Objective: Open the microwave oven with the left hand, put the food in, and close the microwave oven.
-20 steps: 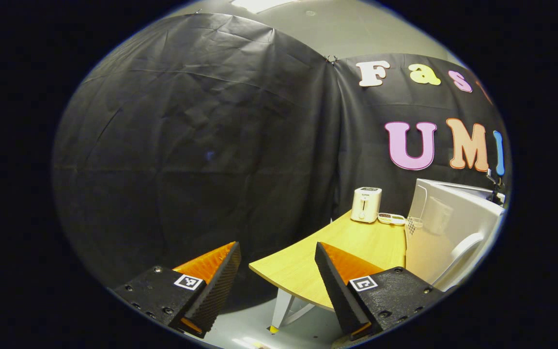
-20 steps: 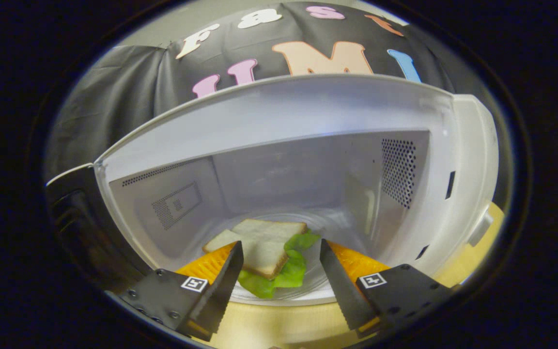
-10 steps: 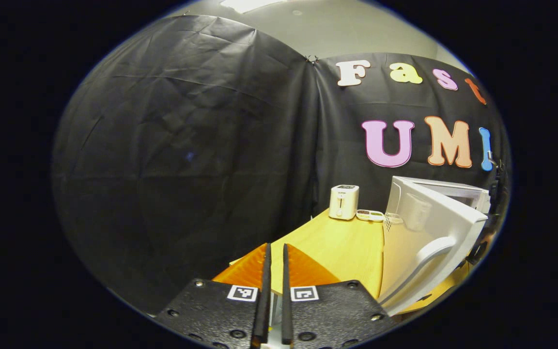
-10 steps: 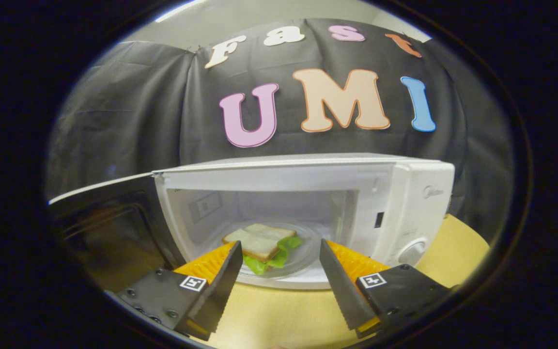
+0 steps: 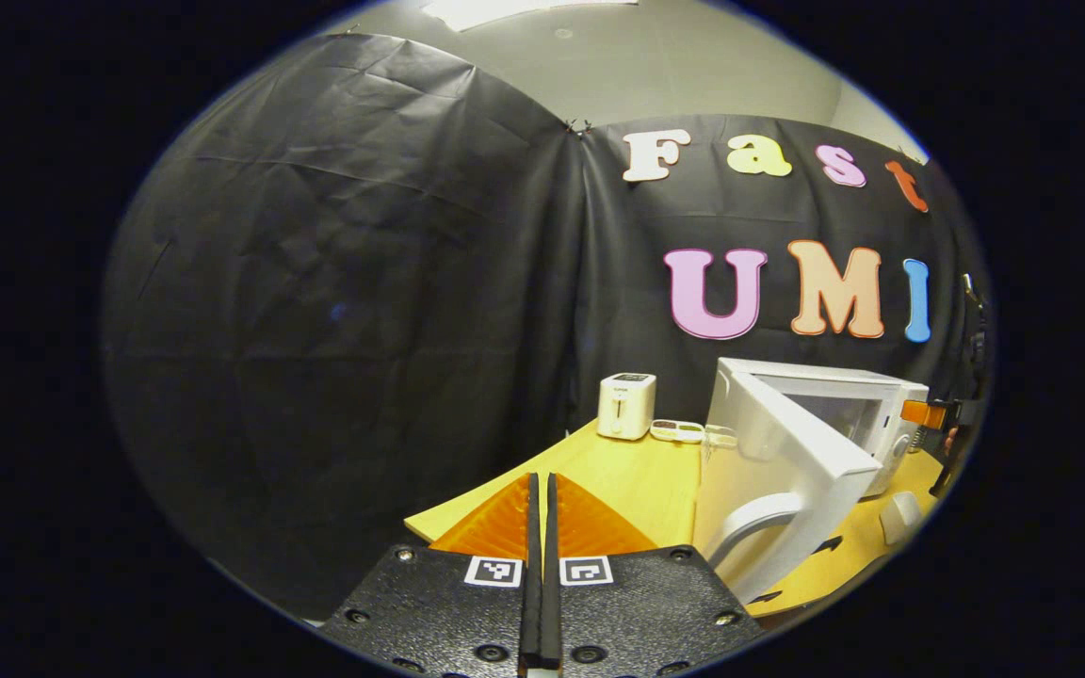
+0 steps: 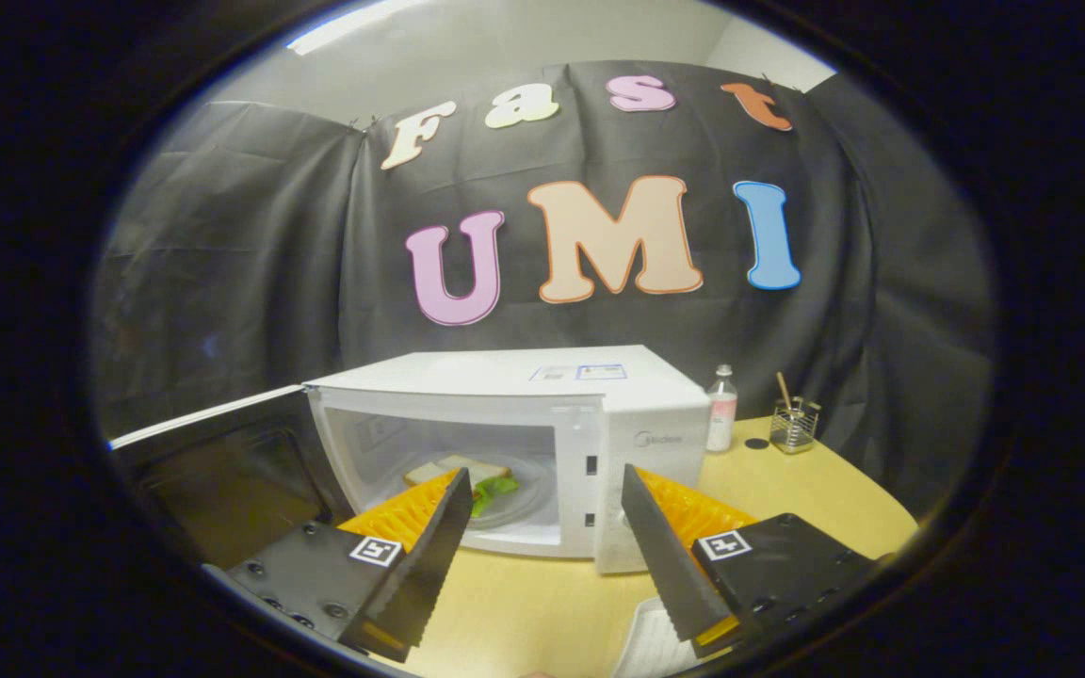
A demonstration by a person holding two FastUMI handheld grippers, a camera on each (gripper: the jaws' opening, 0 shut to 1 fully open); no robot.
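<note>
Yellow wood runs under everything — a curved table [image 6: 524, 612] backed by black cloth walls. Nearest in the right gripper view, the right gripper [image 6: 542, 551] hangs over the table's front edge with its two fingers spread wide and nothing between them; a white ridged thing pokes in at the very bottom beside its right finger, too cut off to name. Just beyond sits the white microwave oven [image 6: 599, 414], its door [image 6: 213, 471] swung fully out to the left. Inside, on the glass turntable [image 6: 524, 499], lies the sandwich [image 6: 453, 468], a slice of white bread with green lettuce poking out on the right side. Past the oven, to its right, a small clear bottle [image 6: 720, 410] stands just beside the casing, and a little wire holder [image 6: 792, 428] with a stick in it stands farther right — both near the back wall.

From the left gripper view, the left gripper [image 5: 540, 565] is pinched closed, its fingers pressed flat together on nothing, held off the table's corner. Ahead and to the right the open door [image 5: 778, 480] shows its curved white handle [image 5: 750, 527]. Farther back, a white toaster [image 5: 626, 406] stands near the wall with a small shallow dish [image 5: 677, 431] just beside it.
</note>
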